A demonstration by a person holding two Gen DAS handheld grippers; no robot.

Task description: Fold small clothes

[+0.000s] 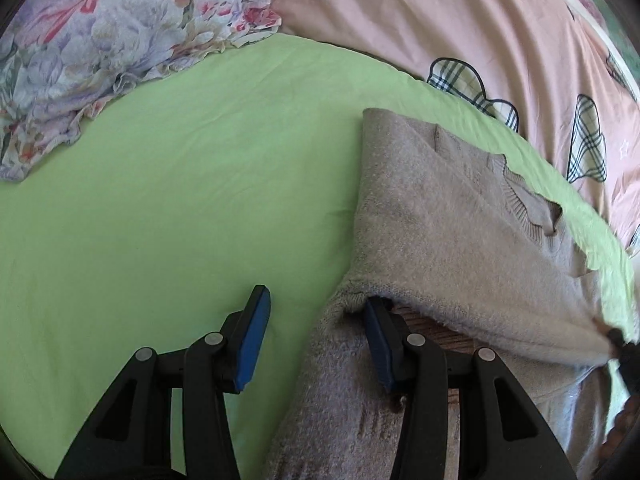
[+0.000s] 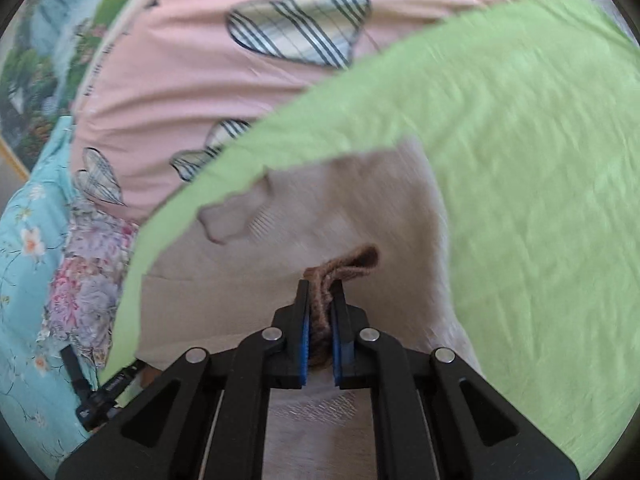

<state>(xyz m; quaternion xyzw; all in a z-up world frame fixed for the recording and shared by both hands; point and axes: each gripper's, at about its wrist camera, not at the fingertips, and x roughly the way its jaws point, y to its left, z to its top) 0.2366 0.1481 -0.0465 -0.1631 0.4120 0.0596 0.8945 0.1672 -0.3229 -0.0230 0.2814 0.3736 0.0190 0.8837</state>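
Now the right gripper (image 2: 320, 316) is clamped on a brown ribbed edge of the beige knit sweater (image 1: 432, 208), while the left gripper (image 1: 316, 344) stands apart, one finger tucked under a fold. Folding looks partly done. Open green sheet (image 1: 180, 184) lies toward nine o'clock; the pink quilt (image 1: 460, 20) crowds twelve to two.

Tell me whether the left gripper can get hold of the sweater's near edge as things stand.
Probably yes. The left gripper is open, one finger already tucked under the beige sweater, the other on the green sheet. Nothing blocks it. The right gripper pinches another part.
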